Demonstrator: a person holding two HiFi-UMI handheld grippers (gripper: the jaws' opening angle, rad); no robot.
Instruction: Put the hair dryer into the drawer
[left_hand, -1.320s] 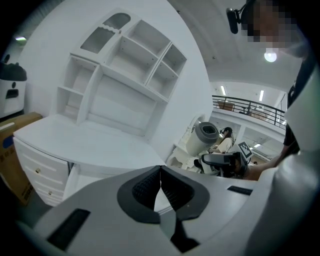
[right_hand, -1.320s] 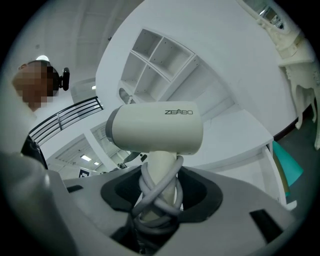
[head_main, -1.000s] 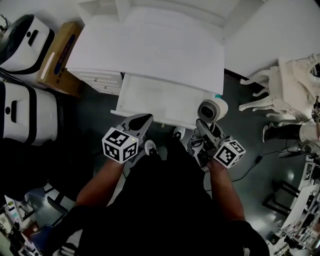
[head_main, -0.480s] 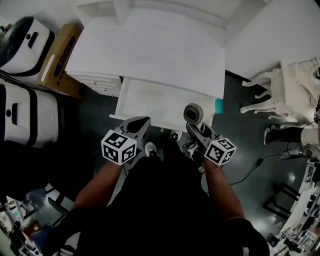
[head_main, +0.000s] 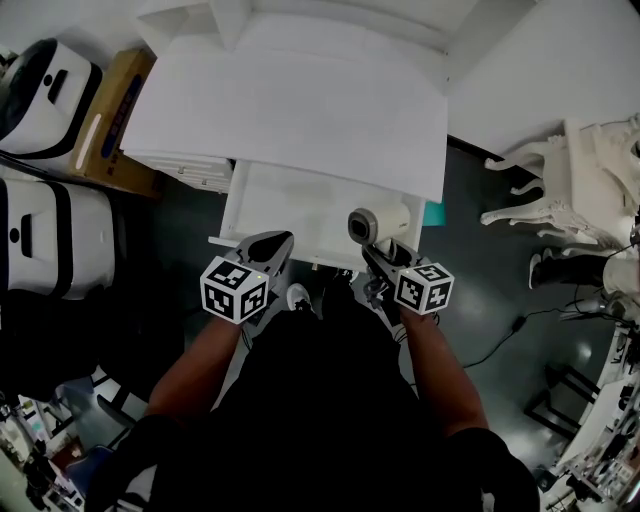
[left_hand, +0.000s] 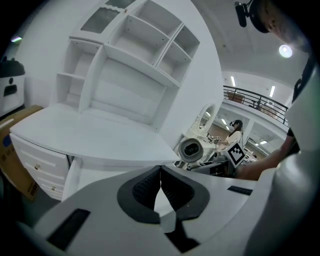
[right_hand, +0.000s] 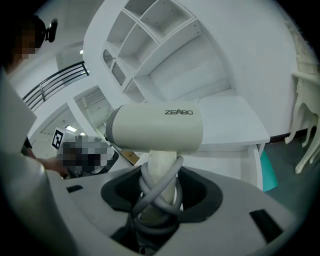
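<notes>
The cream hair dryer (head_main: 372, 224) has its grey cord wound round the handle (right_hand: 157, 192). My right gripper (head_main: 378, 258) is shut on that handle and holds the dryer upright over the right end of the open white drawer (head_main: 290, 210). The right gripper view shows the barrel (right_hand: 155, 131) lying crosswise above the jaws. My left gripper (head_main: 268, 248) hangs at the drawer's front edge, left of the dryer, shut with nothing between its jaws (left_hand: 160, 172). From it the dryer's nozzle (left_hand: 191, 149) shows to the right, with the drawer's inside (left_hand: 100, 175) below the desktop.
The white desk top (head_main: 300, 100) overhangs the drawer, with a shelf hutch (left_hand: 135, 60) behind. A teal object (head_main: 434, 213) stands at the drawer's right end. Ornate white furniture (head_main: 570, 190) is on the right. A cardboard box (head_main: 110, 110) and black-and-white cases (head_main: 50, 230) are on the left.
My right gripper has carried the hair dryer left and forward, from beyond the drawer's right corner to over its right end. The left gripper has barely moved.
</notes>
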